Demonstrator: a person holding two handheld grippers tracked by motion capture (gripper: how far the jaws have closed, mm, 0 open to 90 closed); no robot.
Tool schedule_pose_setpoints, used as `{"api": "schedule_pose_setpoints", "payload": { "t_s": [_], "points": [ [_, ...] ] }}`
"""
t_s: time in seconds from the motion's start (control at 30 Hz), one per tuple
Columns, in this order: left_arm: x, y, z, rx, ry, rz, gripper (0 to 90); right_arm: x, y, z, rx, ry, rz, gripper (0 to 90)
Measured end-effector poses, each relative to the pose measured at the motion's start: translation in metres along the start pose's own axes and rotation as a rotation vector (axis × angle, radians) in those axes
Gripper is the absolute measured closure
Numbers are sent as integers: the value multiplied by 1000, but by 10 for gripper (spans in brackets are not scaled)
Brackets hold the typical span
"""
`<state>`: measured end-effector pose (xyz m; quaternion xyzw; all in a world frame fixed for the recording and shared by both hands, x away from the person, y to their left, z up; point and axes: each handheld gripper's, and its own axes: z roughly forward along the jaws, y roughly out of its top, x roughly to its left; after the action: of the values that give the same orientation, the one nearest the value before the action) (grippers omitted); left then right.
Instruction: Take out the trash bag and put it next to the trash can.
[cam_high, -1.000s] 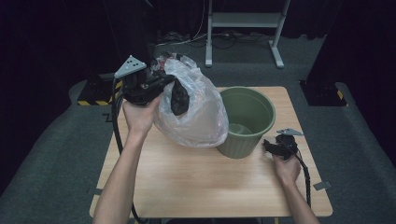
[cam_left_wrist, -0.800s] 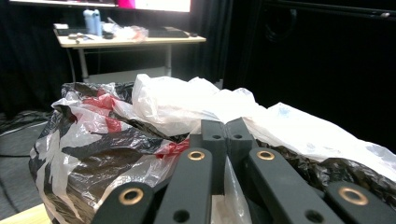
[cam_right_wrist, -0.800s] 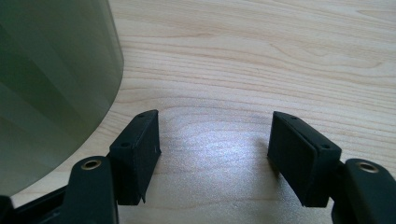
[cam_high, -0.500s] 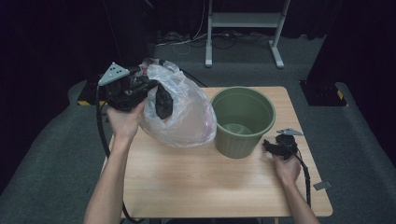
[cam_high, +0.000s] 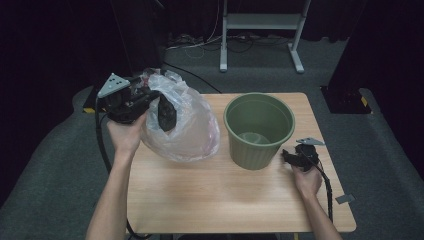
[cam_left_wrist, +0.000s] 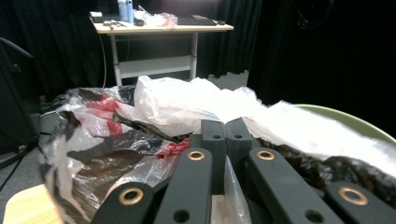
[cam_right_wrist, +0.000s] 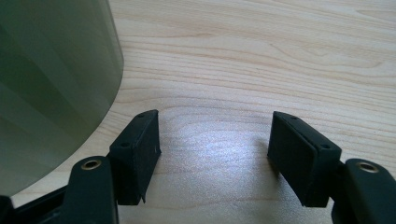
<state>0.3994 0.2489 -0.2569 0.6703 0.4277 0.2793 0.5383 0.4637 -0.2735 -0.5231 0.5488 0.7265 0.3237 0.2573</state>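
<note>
A crumpled clear plastic bag (cam_high: 187, 127) with red and black print hangs over the table's left side. My left gripper (cam_high: 164, 112) is shut on its upper part. In the left gripper view the two pads (cam_left_wrist: 214, 140) meet with bag film (cam_left_wrist: 187, 105) pinched between them. A green ribbed bin (cam_high: 259, 127) stands upright to the right of the bag, and its rim (cam_left_wrist: 359, 123) shows beyond the bag. My right gripper (cam_high: 290, 158) rests low on the table beside the bin's right base. Its jaws (cam_right_wrist: 215, 149) stand open over bare wood, with the bin wall (cam_right_wrist: 46, 84) to their left.
The wooden table (cam_high: 225, 200) has bare room in front of the bin and the bag. A small grey tag (cam_high: 345, 198) lies near its front right corner. A white stand (cam_high: 260, 22) and cables are on the floor behind, and a dark box (cam_high: 345, 97) is at the right.
My left gripper has carried the bag to the left and a little down, away from the bin. The right gripper has stayed in place.
</note>
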Motion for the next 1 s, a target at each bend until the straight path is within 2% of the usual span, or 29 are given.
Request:
{"api": "schedule_pose_setpoints", "payload": {
  "t_s": [0.23, 0.67, 1.0],
  "points": [
    [2, -8, 13, 32, 16, 7, 896, 0, 0, 0, 0, 0, 1, 338],
    [3, -42, 75, 115, 25, -23, 895, 0, 0, 0, 0, 0, 1, 338],
    [1, -68, 112, 176, 42, -26, 895, 0, 0, 0, 1, 3, 0, 333]
  ]
}}
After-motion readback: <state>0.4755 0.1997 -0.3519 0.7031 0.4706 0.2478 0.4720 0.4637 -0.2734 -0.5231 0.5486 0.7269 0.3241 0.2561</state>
